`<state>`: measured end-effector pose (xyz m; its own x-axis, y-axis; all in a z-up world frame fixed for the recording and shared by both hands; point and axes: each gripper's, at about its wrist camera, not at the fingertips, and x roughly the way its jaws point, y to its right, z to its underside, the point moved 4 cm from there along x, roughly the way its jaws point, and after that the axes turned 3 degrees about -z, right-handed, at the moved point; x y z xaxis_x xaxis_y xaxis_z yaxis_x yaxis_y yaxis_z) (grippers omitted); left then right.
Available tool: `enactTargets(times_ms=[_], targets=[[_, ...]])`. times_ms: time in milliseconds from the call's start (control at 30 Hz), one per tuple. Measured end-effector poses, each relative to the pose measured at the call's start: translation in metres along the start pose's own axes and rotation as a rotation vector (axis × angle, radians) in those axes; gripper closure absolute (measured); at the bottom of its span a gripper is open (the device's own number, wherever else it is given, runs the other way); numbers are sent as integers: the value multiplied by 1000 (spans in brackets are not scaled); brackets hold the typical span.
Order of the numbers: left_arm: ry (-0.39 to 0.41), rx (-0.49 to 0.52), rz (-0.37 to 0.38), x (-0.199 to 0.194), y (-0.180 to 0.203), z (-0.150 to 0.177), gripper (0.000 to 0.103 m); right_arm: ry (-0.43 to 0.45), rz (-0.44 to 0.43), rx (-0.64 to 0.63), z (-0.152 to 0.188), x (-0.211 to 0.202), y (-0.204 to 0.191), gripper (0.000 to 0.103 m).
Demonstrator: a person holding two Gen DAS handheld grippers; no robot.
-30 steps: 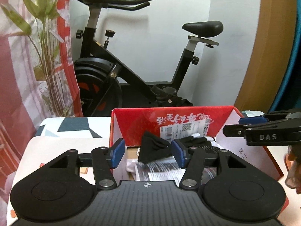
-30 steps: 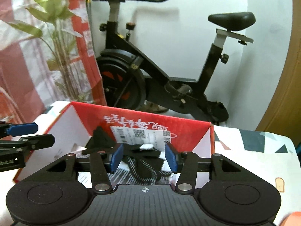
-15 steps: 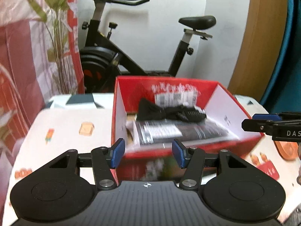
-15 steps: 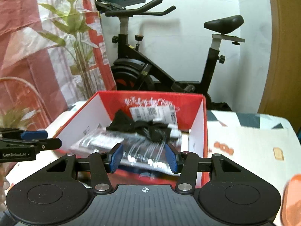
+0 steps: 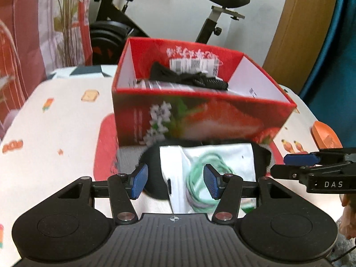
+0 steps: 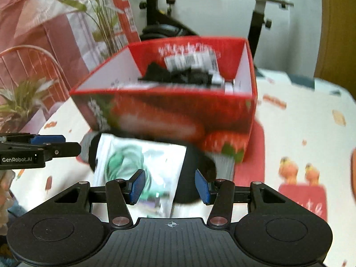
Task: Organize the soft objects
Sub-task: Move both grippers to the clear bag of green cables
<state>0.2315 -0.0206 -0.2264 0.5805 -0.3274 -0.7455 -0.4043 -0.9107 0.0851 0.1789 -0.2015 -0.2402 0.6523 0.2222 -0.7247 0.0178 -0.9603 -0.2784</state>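
A red strawberry-print box (image 5: 200, 115) stands on the table and holds black soft items (image 5: 189, 79) on clear packets; it also shows in the right wrist view (image 6: 169, 115). In front of the box lies a clear bag with a green coiled cord (image 5: 207, 173) on top of a black soft item (image 5: 153, 169); both show in the right wrist view, the bag (image 6: 138, 158) and the black item (image 6: 191, 173). My left gripper (image 5: 175, 181) is open and empty above the bag. My right gripper (image 6: 169, 185) is open and empty above the bag and black item.
The table has a white printed cloth (image 5: 55, 120) with a red mat (image 5: 104, 146) under the box. An orange object (image 5: 324, 133) lies at the right. An exercise bike (image 5: 211, 15) and a plant (image 6: 98, 22) stand behind the table.
Both grippers have pulled back from over the box and dropped lower, toward the near side of the table. The bag with the green cord and the black item have come into view.
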Motion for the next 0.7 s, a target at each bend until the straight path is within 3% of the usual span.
enactTargets(times_ms=[300, 700], targets=[[-17, -41, 36, -6, 11, 23, 45, -33, -13, 4, 22, -10, -6, 57], [-41, -96, 28, -12, 18, 53, 45, -48, -44, 19, 61, -26, -3, 57]])
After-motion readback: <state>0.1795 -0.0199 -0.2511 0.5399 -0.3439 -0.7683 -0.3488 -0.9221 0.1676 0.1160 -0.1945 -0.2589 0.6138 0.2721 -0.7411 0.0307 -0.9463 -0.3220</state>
